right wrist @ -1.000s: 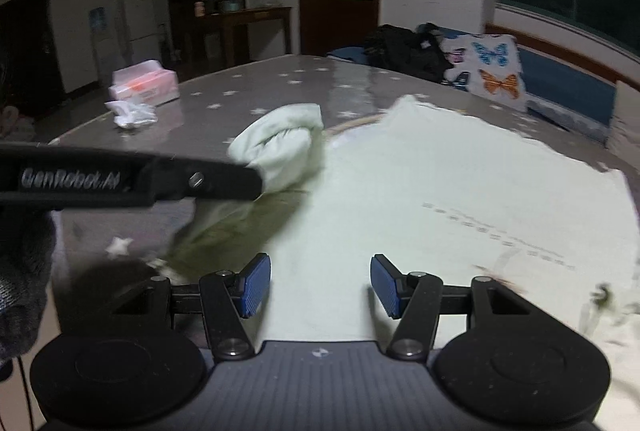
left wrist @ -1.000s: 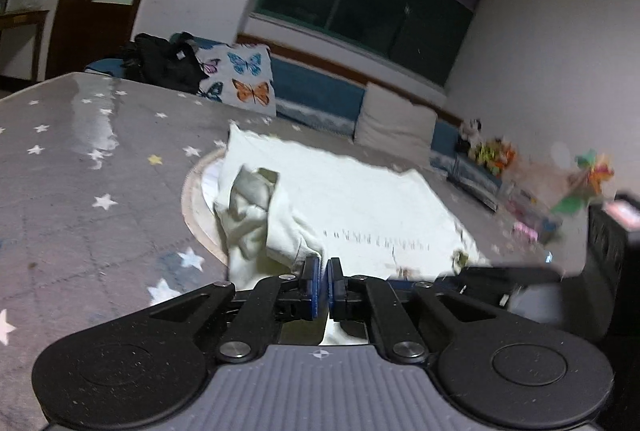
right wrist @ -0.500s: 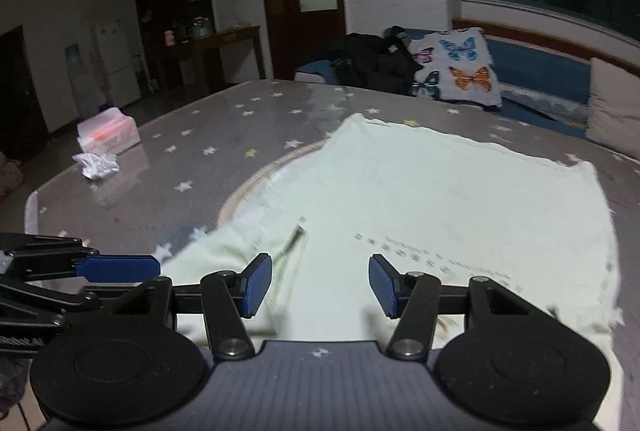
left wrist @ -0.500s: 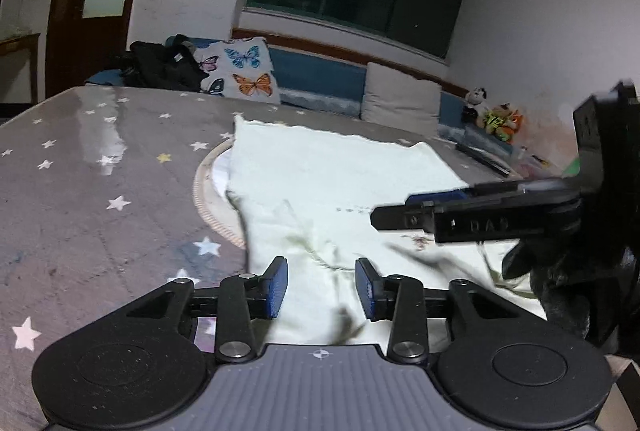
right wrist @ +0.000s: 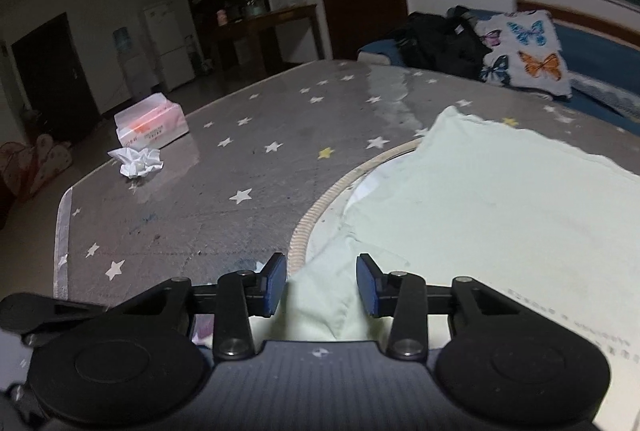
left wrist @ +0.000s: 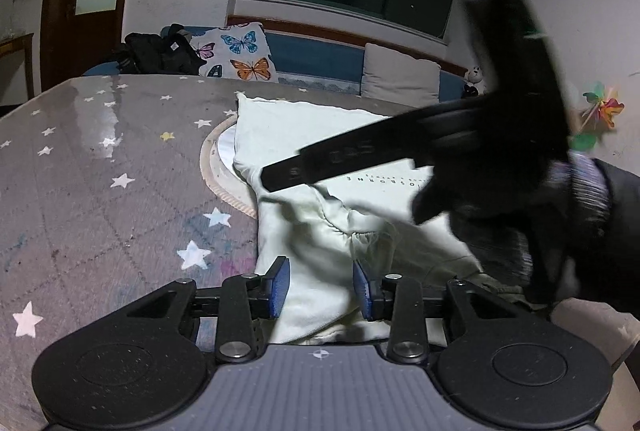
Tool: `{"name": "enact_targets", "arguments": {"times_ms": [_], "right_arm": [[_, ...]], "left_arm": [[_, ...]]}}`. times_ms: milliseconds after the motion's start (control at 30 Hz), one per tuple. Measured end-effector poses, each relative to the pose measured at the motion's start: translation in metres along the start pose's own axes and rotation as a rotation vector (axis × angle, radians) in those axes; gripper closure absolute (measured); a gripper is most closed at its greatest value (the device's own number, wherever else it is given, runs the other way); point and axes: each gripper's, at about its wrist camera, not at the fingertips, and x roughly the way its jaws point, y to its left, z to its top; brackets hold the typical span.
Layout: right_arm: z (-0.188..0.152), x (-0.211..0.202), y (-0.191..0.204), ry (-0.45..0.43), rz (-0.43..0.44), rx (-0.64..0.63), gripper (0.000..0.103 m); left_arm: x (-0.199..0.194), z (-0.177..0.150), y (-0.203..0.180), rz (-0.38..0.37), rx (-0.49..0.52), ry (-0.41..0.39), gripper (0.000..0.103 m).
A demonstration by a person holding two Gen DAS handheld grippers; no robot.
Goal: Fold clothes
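A pale green garment (left wrist: pixel 320 151) with small printed lettering lies spread on the grey star-patterned table (left wrist: pixel 100 171); it also shows in the right wrist view (right wrist: pixel 500 199). Its folded sleeve (left wrist: pixel 320 251) lies rumpled at the near edge. My left gripper (left wrist: pixel 321 287) is open with the sleeve cloth between its blue pads, not pinched. My right gripper (right wrist: pixel 321 285) is open over the sleeve end (right wrist: pixel 320 307) near the garment's left edge. The right gripper's black body (left wrist: pixel 440 143) crosses the left wrist view above the garment.
A round woven mat (right wrist: pixel 320 215) lies under the garment. A tissue box (right wrist: pixel 150 123) and a crumpled tissue (right wrist: pixel 136 161) sit at the table's far left. A sofa with a butterfly cushion (left wrist: pixel 240 57) and a black bag (left wrist: pixel 160 51) stands behind the table.
My left gripper opened and let the sleeve drop onto the garment. My right gripper swung left across the garment toward the sleeve and the mat's edge.
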Motion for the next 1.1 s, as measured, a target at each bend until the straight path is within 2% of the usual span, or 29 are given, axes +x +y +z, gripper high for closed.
{"name": "enact_targets", "arguments": {"times_ms": [233,367,533,733,933,1100], "right_arm": [[0.006,0.035,-0.006,0.061,0.008,-0.009,0.067],[0.014,0.037,-0.006,0.058,0.006,-0.004,0.067],[0.016,0.046,-0.002,0.079,0.007,-0.007,0.084],[0.022,0.052,-0.006,0.06,0.061,0.036,0.083],[0.025,0.022,-0.022,0.042,0.01,0.043,0.083],[0.009,-0.012,-0.031,0.07,-0.024,0.018,0.083]], "left_arm": [[0.0,-0.001,0.001,0.001,-0.001,-0.007,0.067],[0.0,-0.002,0.0,0.009,-0.004,-0.009,0.067],[-0.001,-0.002,0.0,0.013,-0.006,-0.011,0.067],[-0.002,-0.004,0.0,0.022,-0.01,-0.013,0.067],[-0.004,-0.005,0.0,0.03,-0.011,-0.015,0.065],[-0.003,-0.006,-0.001,0.039,-0.008,-0.017,0.064]]}}
